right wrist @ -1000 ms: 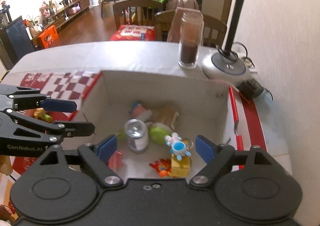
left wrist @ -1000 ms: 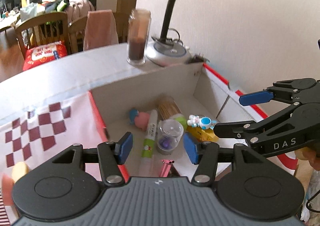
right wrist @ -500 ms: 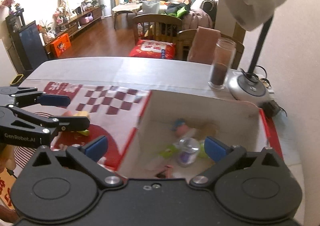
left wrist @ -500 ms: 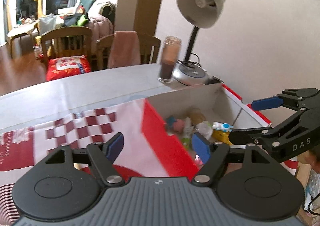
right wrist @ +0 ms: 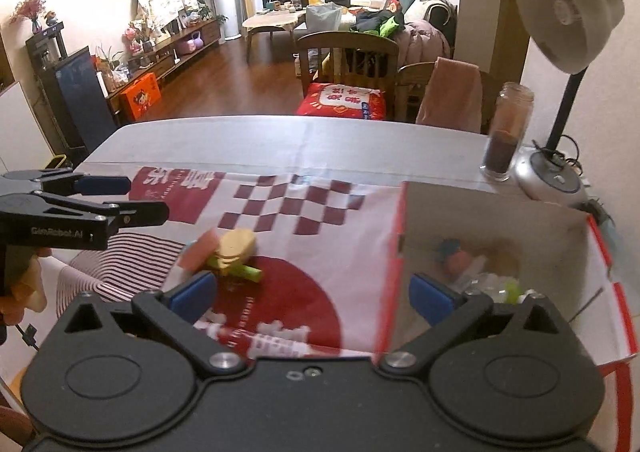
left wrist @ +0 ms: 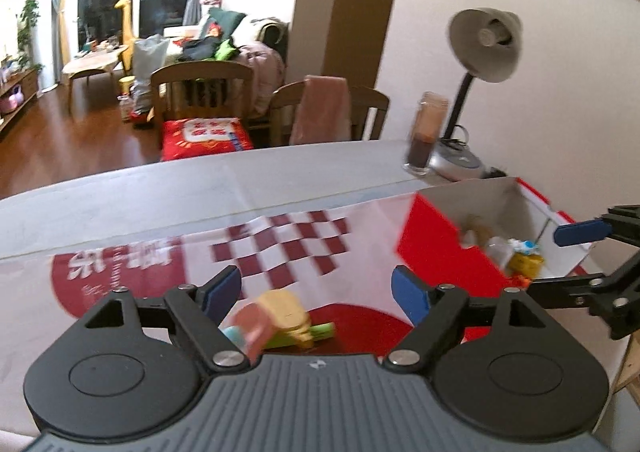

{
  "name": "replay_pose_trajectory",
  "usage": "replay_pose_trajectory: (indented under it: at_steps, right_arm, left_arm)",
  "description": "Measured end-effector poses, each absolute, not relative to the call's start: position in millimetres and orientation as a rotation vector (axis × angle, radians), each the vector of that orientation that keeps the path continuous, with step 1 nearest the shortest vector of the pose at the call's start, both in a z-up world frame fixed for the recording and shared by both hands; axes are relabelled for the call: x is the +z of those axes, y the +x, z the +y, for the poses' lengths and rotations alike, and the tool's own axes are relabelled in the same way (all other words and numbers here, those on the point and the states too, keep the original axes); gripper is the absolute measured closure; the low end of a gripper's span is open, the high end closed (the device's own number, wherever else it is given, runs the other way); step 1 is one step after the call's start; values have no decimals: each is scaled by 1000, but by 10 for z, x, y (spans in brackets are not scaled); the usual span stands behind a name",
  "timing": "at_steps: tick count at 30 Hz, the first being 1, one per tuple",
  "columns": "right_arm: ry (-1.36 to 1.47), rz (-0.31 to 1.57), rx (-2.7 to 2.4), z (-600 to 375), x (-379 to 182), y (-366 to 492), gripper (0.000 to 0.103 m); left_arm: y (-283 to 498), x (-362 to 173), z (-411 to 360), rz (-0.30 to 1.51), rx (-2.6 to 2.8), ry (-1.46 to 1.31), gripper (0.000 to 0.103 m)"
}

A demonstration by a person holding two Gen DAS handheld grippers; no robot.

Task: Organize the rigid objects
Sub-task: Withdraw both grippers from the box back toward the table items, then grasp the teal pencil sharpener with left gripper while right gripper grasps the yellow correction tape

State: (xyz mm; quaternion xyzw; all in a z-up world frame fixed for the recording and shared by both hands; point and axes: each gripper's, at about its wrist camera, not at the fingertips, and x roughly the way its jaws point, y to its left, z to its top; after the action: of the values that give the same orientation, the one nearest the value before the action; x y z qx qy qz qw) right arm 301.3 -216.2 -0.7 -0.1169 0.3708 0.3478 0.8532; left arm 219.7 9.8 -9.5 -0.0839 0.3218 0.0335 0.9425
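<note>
Left gripper, jaws opening and empty, sits nearest the toy pile at its 12 o'clock on the mat. Right gripper gapes empty; the pile lies at its 10 o'clock, the box at 2 o'clock.

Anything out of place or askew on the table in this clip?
Yes: a small heap of toys lies loose on the red-and-white mat, outside the open cardboard box that holds the other items. The pieces are jumbled and too blurred to name. Nothing looks spilled or damaged.
</note>
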Motion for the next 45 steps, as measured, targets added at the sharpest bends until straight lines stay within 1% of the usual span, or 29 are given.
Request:
replay_pose_trajectory:
  at_steps: [8,14,23,32,36,38,43,45]
  right_arm:
    - [-272,770,760,-1725,-163,2874,0]
    - [-307,790,766,-1437,-348,2898,0]
    - [-318,854,733,-1129,-627,3162,1]
    - [-374,888,745,-965,-828,3324,2]
    - [-377,892,735,-872,-891,3428,3]
    - [-377,896,727,-824,-929,3495,6]
    - [-403,918,761,-680,-1048,3528,8]
    - [-439,918,782,-610,-1107,3507,12]
  left_arm:
    - [2019,-413,571,673,120,-184,21]
    - [1994,-726,702,696,80,-168,21]
    - [2150,-1129,740,739,42,-191,21]
    - [2239,-1218,1115,734,74,-331,21]
    - [2335,-1280,1204,760,107,-333,22]
    - [2370,-1317,1191,769,102,-320,22]
    - [2405,-1341,1083,767,49,-304,27]
    - [2430,-1349,1044,772,34,-294,42]
